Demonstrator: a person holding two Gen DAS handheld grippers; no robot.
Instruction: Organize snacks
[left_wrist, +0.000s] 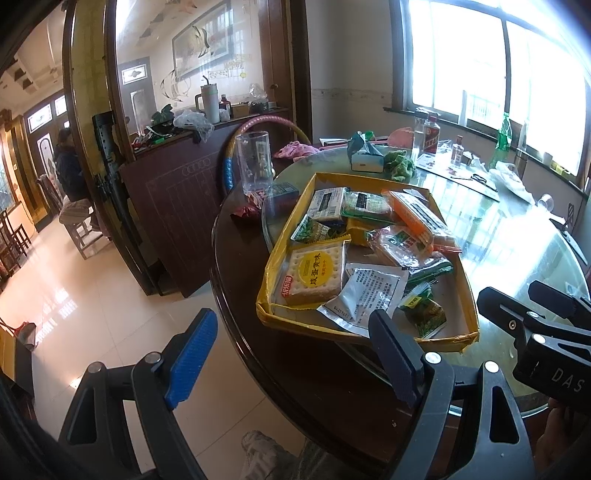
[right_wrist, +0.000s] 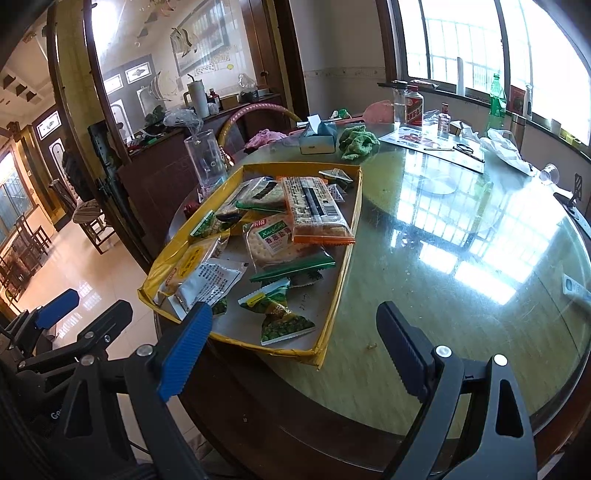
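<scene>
A shallow yellow cardboard tray (left_wrist: 280, 240) (right_wrist: 343, 266) sits at the near edge of a round glass-topped table and holds several snack packs. Among them are a yellow cracker pack (left_wrist: 314, 275), an orange-wrapped cracker pack (right_wrist: 314, 210) (left_wrist: 421, 218), a silver sachet (left_wrist: 365, 295) (right_wrist: 207, 284) and small green pea packets (right_wrist: 284, 325) (left_wrist: 424, 310). My left gripper (left_wrist: 291, 354) is open and empty, just short of the tray's near edge. My right gripper (right_wrist: 291, 350) is open and empty, above the tray's near right corner.
A clear glass (right_wrist: 205, 162) stands left of the tray. Further back are a tissue box (right_wrist: 317, 138), a green cloth (right_wrist: 358, 142), bottles (right_wrist: 496, 98) and a plastic bag (right_wrist: 506, 147). The table's dark wooden rim (left_wrist: 251, 332) drops to a tiled floor at left.
</scene>
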